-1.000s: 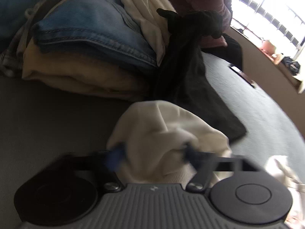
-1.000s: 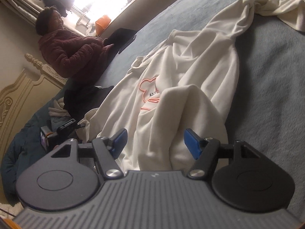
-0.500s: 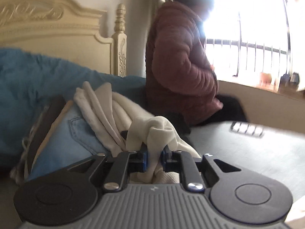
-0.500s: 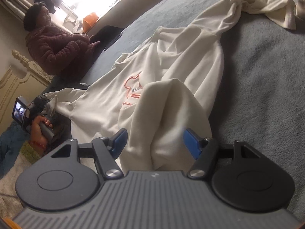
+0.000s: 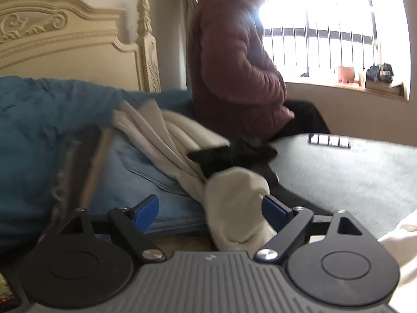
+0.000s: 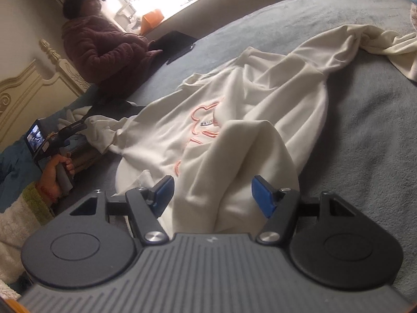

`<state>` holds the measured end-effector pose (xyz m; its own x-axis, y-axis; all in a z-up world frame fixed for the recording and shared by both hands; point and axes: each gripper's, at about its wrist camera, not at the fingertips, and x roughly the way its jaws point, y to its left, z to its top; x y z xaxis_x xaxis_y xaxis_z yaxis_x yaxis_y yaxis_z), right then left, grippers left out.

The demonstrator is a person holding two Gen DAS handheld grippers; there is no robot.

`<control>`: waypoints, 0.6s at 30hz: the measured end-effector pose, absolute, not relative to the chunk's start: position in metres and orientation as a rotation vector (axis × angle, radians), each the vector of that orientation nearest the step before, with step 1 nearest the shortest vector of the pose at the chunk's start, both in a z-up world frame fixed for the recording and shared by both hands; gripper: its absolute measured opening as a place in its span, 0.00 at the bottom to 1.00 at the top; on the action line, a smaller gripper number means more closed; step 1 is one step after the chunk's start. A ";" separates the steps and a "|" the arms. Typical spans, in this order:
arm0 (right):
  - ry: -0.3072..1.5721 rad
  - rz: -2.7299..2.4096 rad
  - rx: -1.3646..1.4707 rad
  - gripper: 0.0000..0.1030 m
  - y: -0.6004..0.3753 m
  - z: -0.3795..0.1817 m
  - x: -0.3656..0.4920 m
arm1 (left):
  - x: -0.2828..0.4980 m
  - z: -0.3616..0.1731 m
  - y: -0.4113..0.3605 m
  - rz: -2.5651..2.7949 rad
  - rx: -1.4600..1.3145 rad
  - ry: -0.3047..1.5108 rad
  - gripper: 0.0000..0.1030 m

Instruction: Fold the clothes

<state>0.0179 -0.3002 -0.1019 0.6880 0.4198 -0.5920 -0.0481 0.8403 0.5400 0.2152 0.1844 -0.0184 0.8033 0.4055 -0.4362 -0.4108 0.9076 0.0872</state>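
Cream fleece fills both views: a sweatshirt (image 6: 260,99) with a pink outline motif on its chest lies spread over the grey bed cover (image 6: 365,130), one sleeve trailing off toward the far right and the other reaching left toward the pile of clothes. The right gripper (image 6: 217,195) hangs low over the near edge of the sweatshirt with its blue-padded jaws partly apart; a raised hump of the fabric stands between them, but neither pad presses on it. The left gripper (image 5: 209,210) has just been opening its jaws, and they now stand wide; the cream sleeve end (image 5: 234,203) lies between them, close beside the right pad with a clear gap to the left one, so nothing is gripped. In the right wrist view, the hand (image 6: 56,172) holding the left gripper shows at the far left, with a green and white fleecy cuff. Behind the sleeve end sit folded blue jeans (image 5: 146,172), pale folded garments and a black garment (image 5: 229,156), with a blue quilt (image 5: 39,120) and a carved cream headboard (image 5: 65,39) beyond. A person in a maroon padded jacket (image 5: 234,65) sits at the bed's edge by a barred window.
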 end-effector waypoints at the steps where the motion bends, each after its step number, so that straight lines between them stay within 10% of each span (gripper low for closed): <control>1: 0.772 0.280 0.520 0.64 -0.298 -0.102 0.017 | 0.205 -0.012 0.185 0.422 -0.024 0.459 0.86; 18: 0.773 0.245 0.708 0.64 -0.309 -0.118 -0.024 | 0.080 -0.091 0.071 -0.163 -0.313 0.944 0.53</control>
<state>-0.0241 -0.3090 -0.1178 0.7021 0.4484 -0.5532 0.0481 0.7452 0.6651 0.0803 0.0706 -0.0912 0.5787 -0.2722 -0.7687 0.0007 0.9428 -0.3333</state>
